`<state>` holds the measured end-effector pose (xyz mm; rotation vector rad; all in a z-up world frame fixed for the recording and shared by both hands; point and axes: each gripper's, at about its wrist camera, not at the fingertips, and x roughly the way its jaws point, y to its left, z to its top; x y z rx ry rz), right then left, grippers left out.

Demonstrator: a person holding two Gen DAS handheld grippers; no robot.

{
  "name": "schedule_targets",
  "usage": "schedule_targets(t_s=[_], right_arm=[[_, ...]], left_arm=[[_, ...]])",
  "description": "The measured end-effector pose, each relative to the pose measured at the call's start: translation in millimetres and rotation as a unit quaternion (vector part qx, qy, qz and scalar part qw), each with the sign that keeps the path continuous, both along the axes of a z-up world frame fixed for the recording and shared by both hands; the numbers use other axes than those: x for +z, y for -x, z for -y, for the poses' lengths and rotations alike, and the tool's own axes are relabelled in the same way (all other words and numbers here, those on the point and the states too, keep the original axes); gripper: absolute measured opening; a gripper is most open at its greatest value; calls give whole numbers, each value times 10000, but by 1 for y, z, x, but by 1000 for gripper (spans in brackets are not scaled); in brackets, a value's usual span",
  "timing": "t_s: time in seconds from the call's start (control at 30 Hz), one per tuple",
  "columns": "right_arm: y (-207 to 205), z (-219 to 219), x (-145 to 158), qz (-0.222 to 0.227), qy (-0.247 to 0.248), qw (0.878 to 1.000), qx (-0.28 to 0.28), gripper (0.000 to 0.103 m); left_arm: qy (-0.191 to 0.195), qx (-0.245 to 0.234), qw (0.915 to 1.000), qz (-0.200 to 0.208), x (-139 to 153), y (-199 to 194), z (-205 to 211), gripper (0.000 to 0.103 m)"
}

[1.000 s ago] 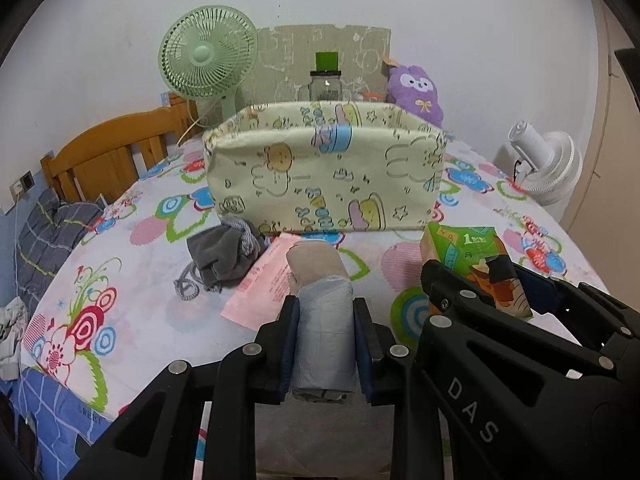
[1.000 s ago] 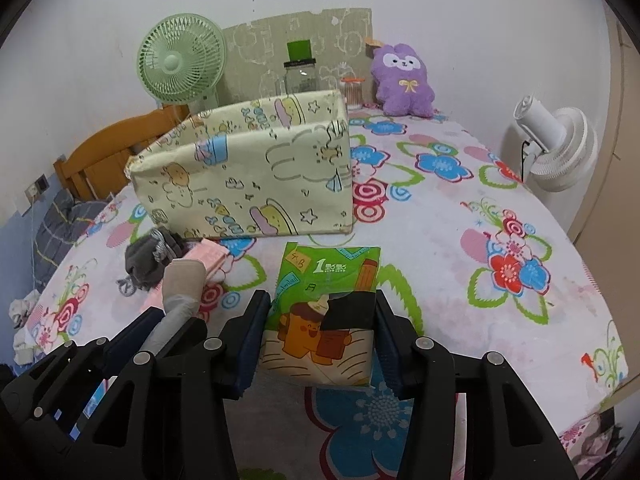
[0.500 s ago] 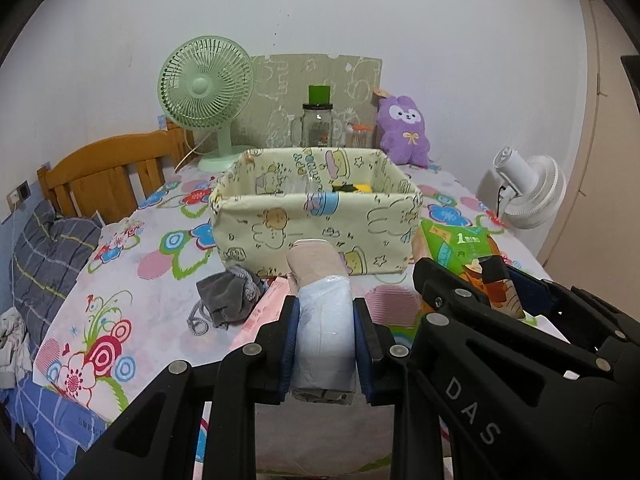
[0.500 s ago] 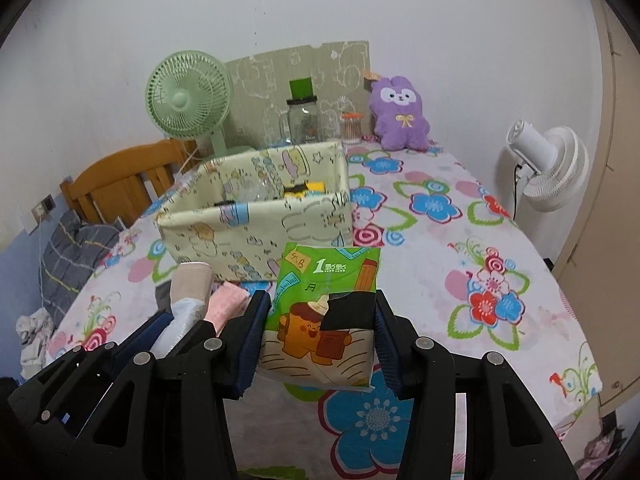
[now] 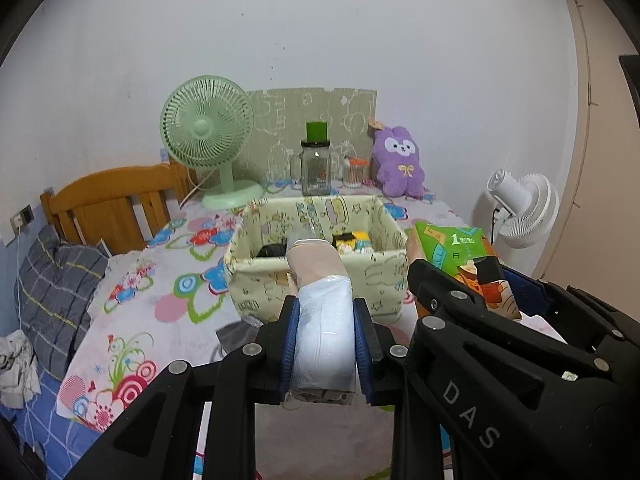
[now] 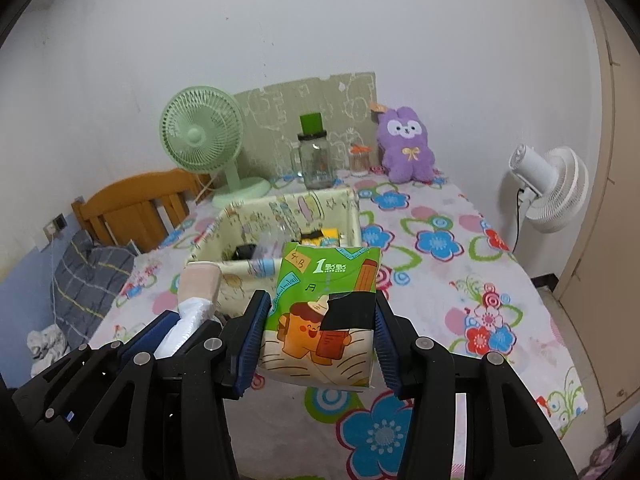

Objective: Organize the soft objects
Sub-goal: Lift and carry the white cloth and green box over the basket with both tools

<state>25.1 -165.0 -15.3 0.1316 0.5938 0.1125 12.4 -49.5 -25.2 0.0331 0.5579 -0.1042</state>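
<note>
Your left gripper point(image 5: 326, 342) is clamped on a plastic-wrapped roll point(image 5: 323, 332), its blue pads pressed against both sides, and the beige end of the roll points toward the bin point(image 5: 384, 270). Your right gripper point(image 6: 318, 342) is clamped on a green tissue pack point(image 6: 324, 316), held upright between the pads with its cartoon print facing the camera. Both items hang above the flowered tablecloth point(image 6: 452, 280), just in front of the bin and a little above its rim. The two grippers sit side by side, the right one close against the left in the left wrist view. The bin is open at the top; inside you can see something black point(image 5: 272, 249) and something yellow point(image 5: 358, 236). A grey cloth point(image 5: 236, 334) lies on the tablecloth beside the bin, partly hidden behind your left gripper. Behind the bin stand a green fan point(image 5: 208, 134), a jar point(image 5: 316, 172) and a purple plush point(image 5: 398, 164).
</note>
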Motion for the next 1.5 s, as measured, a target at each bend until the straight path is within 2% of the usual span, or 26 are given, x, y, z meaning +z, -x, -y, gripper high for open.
schedule_targets(t_s=[0.57, 1.5], right_arm=[[-22, -9, 25, 157, 146, 9997, 86, 53], [-100, -21, 16, 63, 303, 9992, 256, 53]], left_arm=[[6, 30, 9999, 155, 21, -19, -7, 25], [-26, 167, 9998, -52, 11, -98, -15, 25]])
